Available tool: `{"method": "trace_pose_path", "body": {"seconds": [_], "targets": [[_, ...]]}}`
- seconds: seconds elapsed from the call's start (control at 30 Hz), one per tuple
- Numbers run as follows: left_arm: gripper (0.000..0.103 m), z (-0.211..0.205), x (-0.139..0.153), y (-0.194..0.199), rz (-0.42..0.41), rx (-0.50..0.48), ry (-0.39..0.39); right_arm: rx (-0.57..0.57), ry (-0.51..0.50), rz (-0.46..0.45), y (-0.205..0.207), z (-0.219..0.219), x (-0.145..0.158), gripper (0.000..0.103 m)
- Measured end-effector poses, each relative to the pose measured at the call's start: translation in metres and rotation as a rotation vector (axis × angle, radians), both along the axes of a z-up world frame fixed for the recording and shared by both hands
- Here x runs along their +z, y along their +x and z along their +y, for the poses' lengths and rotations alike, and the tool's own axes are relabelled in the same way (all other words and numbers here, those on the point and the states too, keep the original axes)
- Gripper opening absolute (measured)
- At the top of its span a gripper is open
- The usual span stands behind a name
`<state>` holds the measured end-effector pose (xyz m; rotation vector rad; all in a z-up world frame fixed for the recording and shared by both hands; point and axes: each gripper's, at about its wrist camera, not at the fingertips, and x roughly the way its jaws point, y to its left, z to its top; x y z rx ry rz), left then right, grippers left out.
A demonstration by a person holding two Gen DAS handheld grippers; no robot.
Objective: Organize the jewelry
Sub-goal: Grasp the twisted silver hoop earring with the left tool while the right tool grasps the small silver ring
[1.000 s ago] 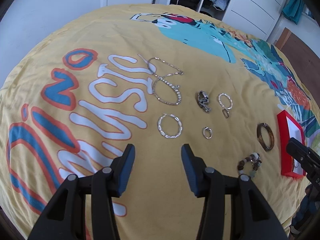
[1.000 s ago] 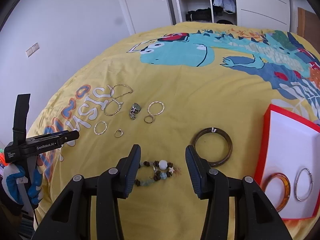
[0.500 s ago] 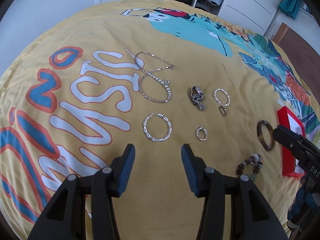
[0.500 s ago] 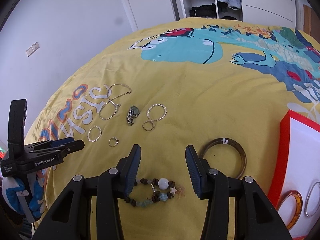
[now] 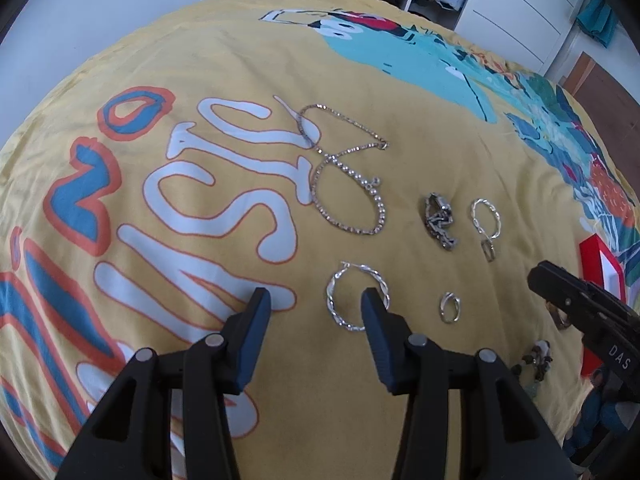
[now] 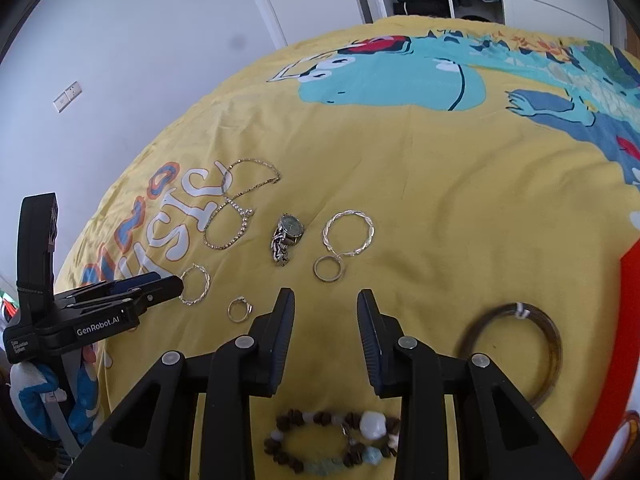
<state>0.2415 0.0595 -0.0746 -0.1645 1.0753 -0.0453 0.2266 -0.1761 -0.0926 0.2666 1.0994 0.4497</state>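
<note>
Jewelry lies on a yellow dinosaur bedspread (image 5: 208,60). My left gripper (image 5: 316,300) is open and empty; a twisted silver hoop (image 5: 356,298) lies just beyond its right fingertip. Beyond are a silver chain necklace (image 5: 348,184), a watch (image 5: 438,220), a second twisted hoop (image 5: 486,218) and a small ring (image 5: 450,306). My right gripper (image 6: 325,302) is open and empty above a beaded bracelet (image 6: 332,446). A dark bangle (image 6: 512,354) lies to its right, and a ring (image 6: 328,269) and the watch (image 6: 288,236) lie ahead.
A red tray (image 5: 600,264) with a white lining sits at the bed's right edge, and shows at the right edge of the right wrist view (image 6: 630,304). White wardrobes (image 5: 516,12), open shelves and a door stand beyond the bed. A white wall runs along the left.
Both grippers have moved forward and lower over the bedspread. The left now has the twisted hoop by its right fingertip. The beaded bracelet has slid under the right gripper.
</note>
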Motion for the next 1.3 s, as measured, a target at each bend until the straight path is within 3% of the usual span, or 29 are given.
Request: {"method": "trace_pose_path", "body": {"seconds": [0.33,0.47,0.57,0.67,0.97,1.3], "targets": [[0.033,0.000,-0.017,0.012,0.021,-0.041,0.002,-0.005,-0.021,0.056,0.023,0.022,-0.029,0.031],[0.018,0.001,-0.021,0.014,0.012,-0.043,0.009,-0.009,-0.029,0.063,0.028,0.028,-0.036,0.031],[0.011,0.002,-0.022,0.015,0.008,-0.041,0.007,-0.019,-0.036,0.072,0.031,0.030,-0.041,0.021],[0.005,-0.001,-0.021,0.014,0.001,-0.047,0.019,-0.014,-0.049,0.069,0.031,0.031,-0.041,0.020],[0.005,0.000,-0.008,0.003,-0.011,-0.022,0.012,-0.006,-0.052,0.030,0.015,0.022,-0.022,0.020],[0.005,0.002,0.026,-0.028,-0.041,-0.003,0.029,-0.036,-0.035,-0.029,-0.020,-0.006,0.031,0.020]]}}
